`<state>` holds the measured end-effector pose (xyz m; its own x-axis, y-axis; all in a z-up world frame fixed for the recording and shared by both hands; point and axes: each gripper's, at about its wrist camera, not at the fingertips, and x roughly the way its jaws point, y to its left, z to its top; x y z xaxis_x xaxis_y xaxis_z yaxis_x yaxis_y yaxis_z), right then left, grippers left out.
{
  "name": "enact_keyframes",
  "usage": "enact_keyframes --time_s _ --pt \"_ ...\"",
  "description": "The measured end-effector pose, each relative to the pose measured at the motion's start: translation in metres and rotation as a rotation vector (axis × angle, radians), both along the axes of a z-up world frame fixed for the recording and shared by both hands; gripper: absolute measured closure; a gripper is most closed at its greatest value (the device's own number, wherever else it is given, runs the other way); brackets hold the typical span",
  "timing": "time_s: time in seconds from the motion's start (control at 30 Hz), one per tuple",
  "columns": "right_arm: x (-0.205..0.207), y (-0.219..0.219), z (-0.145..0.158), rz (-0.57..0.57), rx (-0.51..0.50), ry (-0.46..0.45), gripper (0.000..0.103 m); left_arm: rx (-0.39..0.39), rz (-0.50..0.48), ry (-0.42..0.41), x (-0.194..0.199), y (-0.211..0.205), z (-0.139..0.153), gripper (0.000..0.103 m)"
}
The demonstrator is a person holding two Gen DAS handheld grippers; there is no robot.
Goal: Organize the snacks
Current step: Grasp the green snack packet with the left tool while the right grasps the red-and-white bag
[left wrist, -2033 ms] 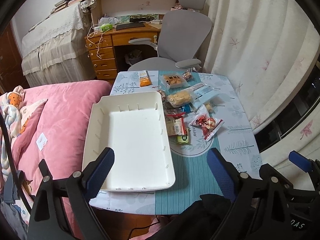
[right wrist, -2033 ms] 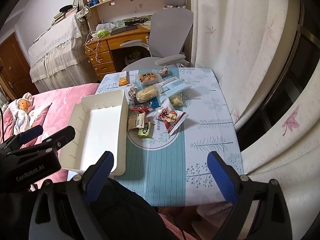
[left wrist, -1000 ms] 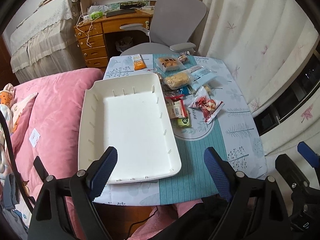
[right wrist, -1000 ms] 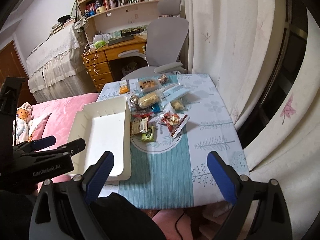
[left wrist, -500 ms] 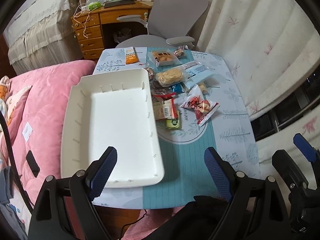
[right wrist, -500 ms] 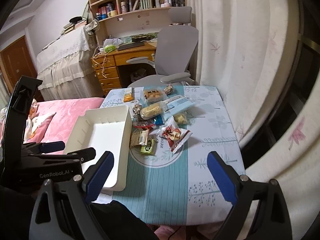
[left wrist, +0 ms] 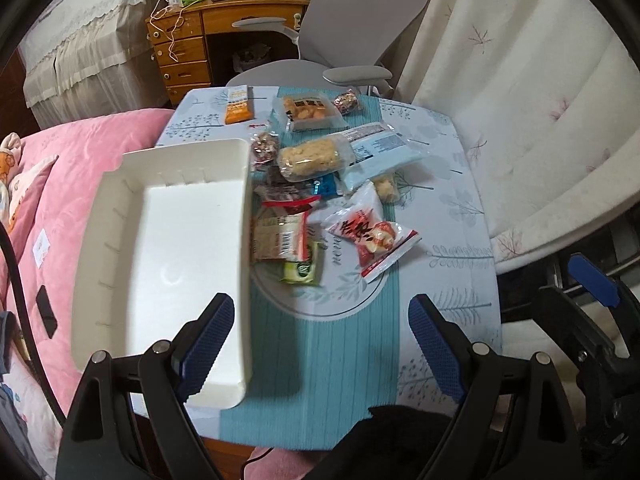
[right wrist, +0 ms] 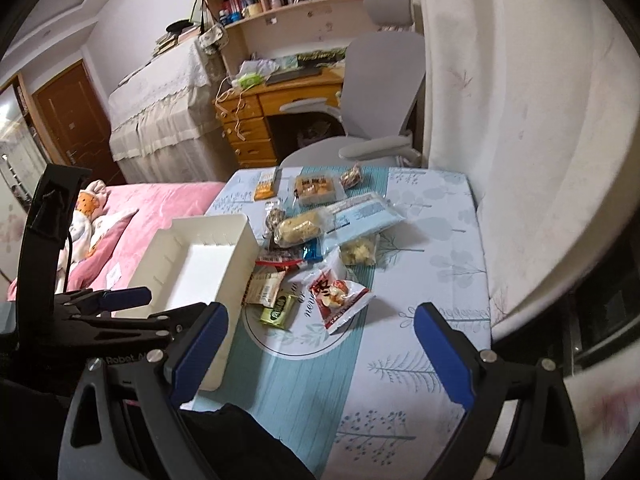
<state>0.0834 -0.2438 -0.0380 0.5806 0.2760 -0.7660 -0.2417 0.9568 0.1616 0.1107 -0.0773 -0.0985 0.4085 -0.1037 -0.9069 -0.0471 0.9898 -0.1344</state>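
Note:
An empty white tray (left wrist: 116, 280) lies on the table's left side; it also shows in the right wrist view (right wrist: 236, 264). Right of it lie several snack packets: a red-and-white packet (left wrist: 372, 236), a brown packet (left wrist: 278, 238), a green bar (left wrist: 300, 272), a clear-wrapped pastry (left wrist: 314, 158), an orange bar (left wrist: 239, 110) at the far edge. My left gripper (left wrist: 318, 340) is open and empty, above the table's near edge. My right gripper (right wrist: 320, 344) is open and empty, also over the near edge. The red-and-white packet (right wrist: 336, 294) lies ahead of it.
The table (left wrist: 440, 208) has a blue-and-white patterned cloth. A pink bed (left wrist: 60, 168) abuts its left side. A grey office chair (left wrist: 348, 40) and a wooden desk (left wrist: 240, 16) stand behind it. A white curtain (left wrist: 520, 100) hangs on the right.
Both grippers have shifted: the left view has moved closer and to the right over the table, the right view has lifted and tilted up. Both stay open. No snack has moved.

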Motion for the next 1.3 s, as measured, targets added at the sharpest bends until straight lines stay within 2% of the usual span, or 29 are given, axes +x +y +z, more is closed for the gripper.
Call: enact_keyframes --time_s 0.13,0.37,0.73,0.93,1.13,1.3 --pt "0.027 -0.021 -0.023 0.019 0.041 0.075 0.008 -0.010 0.027 -0.003 0.012 -0.012 -0.018 0.015" --pt "0.065 -0.044 -0.066 0.034 0.117 0.199 0.008 0.102 0.051 -0.014 0.032 -0.038 -0.058 0.015" --pt "0.120 -0.047 -0.125 0.117 0.191 0.272 0.008 0.200 0.116 -0.064 0.062 -0.049 -0.121 0.015" --pt "0.142 -0.038 -0.156 0.187 0.235 0.333 0.008 0.249 0.157 -0.039 0.074 -0.043 -0.150 0.015" --pt "0.158 -0.028 -0.187 0.209 0.244 0.408 0.009 0.257 0.175 0.006 0.078 -0.036 -0.170 0.025" --pt "0.166 -0.019 -0.206 0.230 0.264 0.460 0.017 0.267 0.195 0.027 0.082 -0.031 -0.180 0.030"
